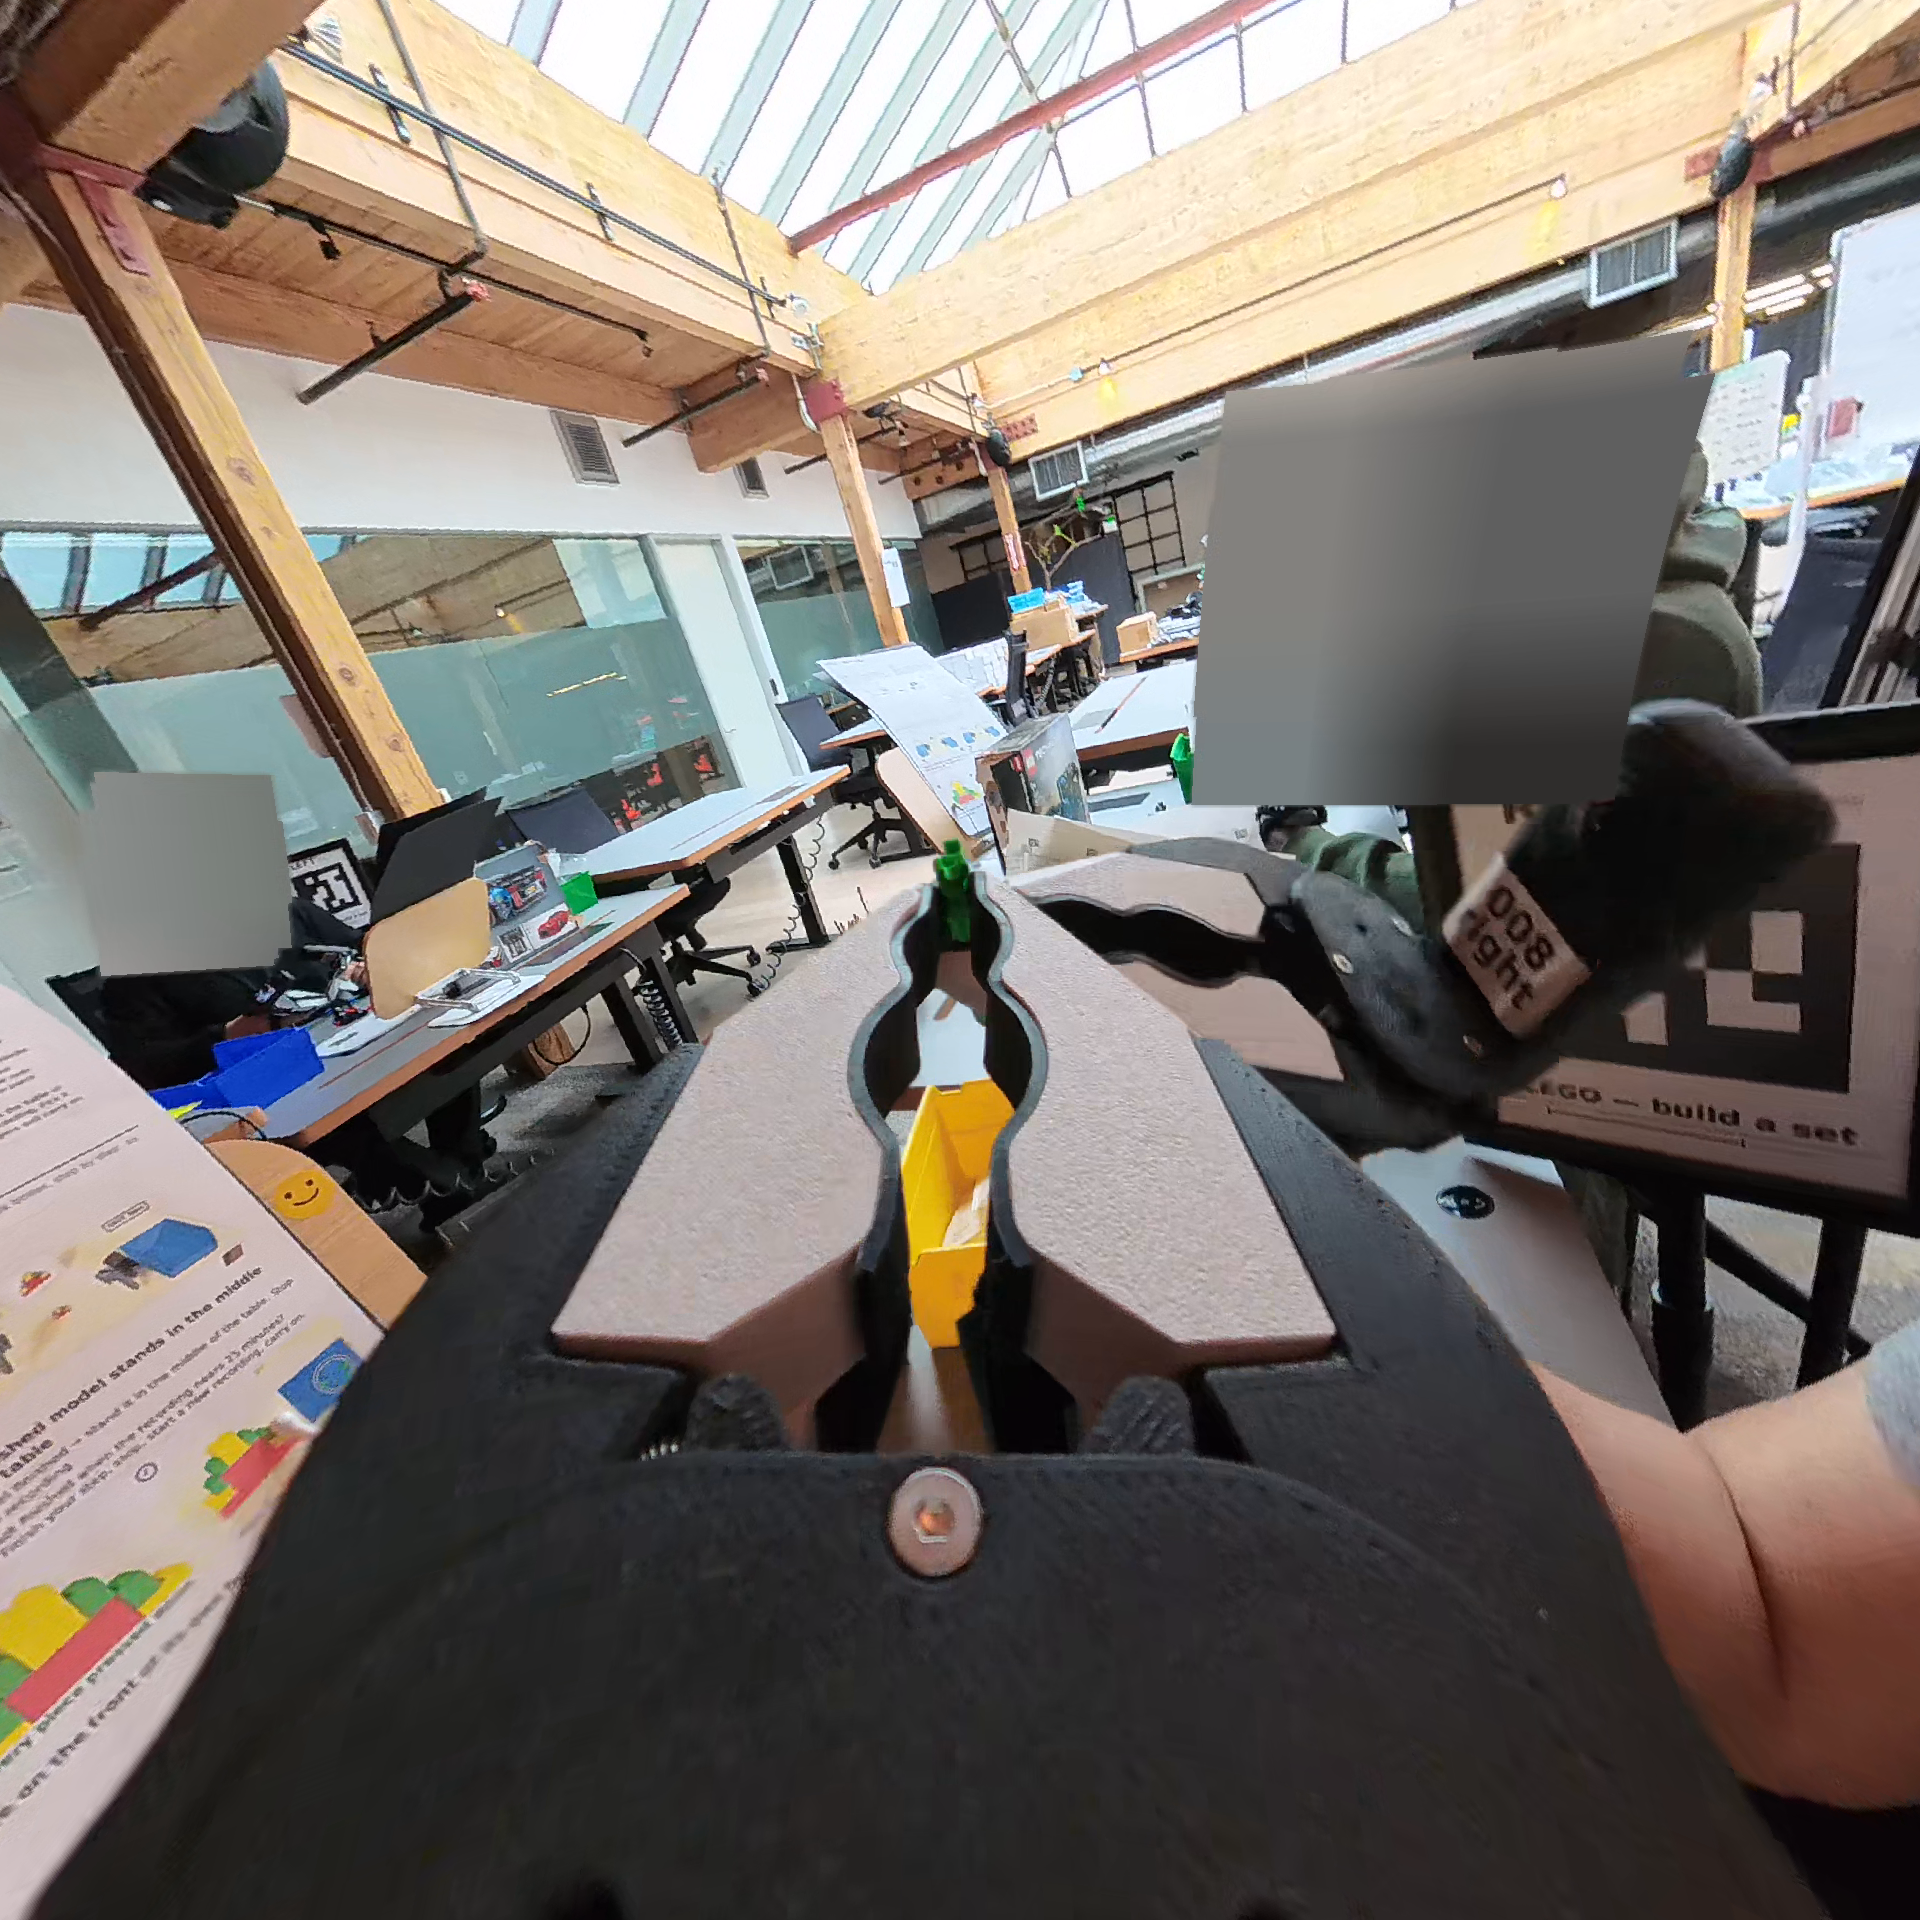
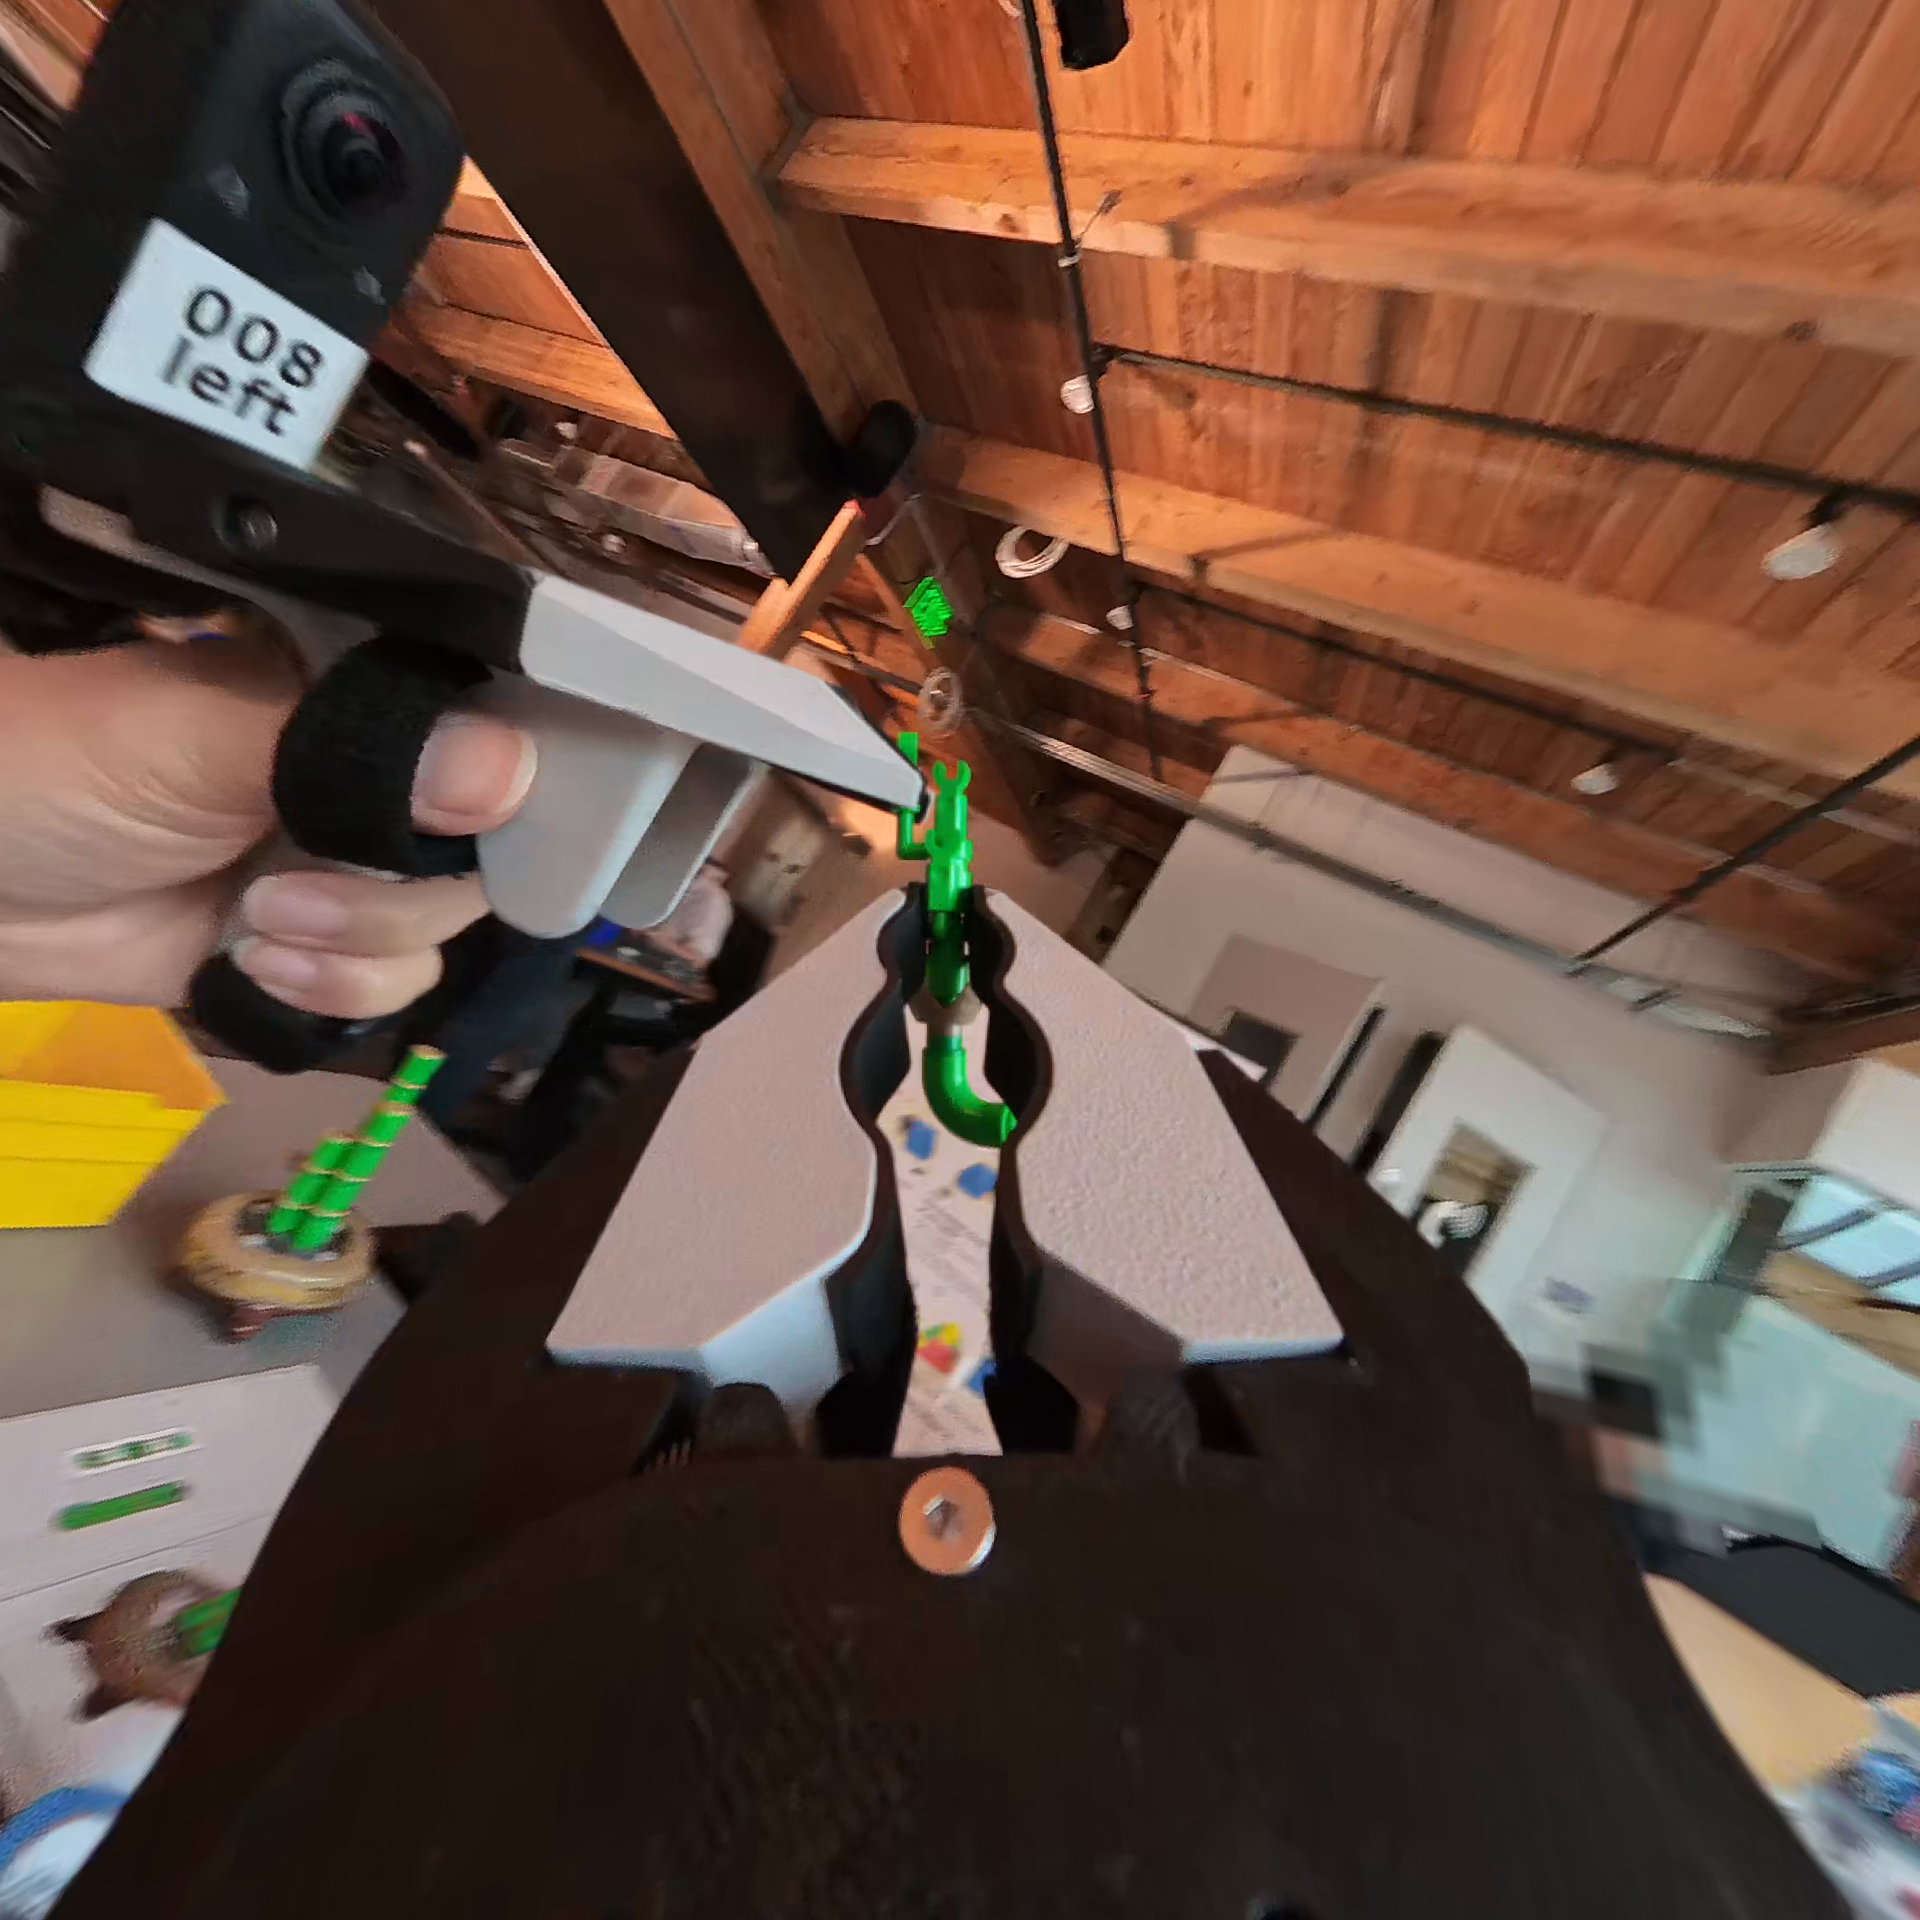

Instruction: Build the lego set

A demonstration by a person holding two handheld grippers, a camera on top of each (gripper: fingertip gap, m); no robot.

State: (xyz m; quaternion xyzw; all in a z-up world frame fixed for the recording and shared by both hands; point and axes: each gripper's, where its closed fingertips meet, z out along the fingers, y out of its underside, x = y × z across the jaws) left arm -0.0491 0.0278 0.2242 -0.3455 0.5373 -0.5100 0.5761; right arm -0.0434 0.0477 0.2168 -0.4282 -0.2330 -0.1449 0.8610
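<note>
My left gripper [image 1: 951, 906] is shut on a small green lego piece [image 1: 951, 883] that sticks out past its tips. My right gripper [image 2: 948, 906] is shut on a green stem piece [image 2: 948, 842] whose curved lower end [image 2: 966, 1107] hangs between the jaws. Both are held up in the air, tip to tip. In the right wrist view the left gripper [image 2: 909, 792] comes in from the left, and its small green piece [image 2: 907, 821] sits against the stem. The right gripper [image 1: 1049, 904] also shows in the left wrist view. A part-built green bamboo model [image 2: 332, 1174] stands on a round base on the table.
A yellow bin [image 2: 83, 1112] stands on the table at the left and also shows between the left jaws [image 1: 945, 1195]. An instruction sheet [image 1: 125, 1351] stands at the left. A marker board [image 1: 1766, 987] stands at the right. White drawers [image 2: 135, 1475] are at the lower left.
</note>
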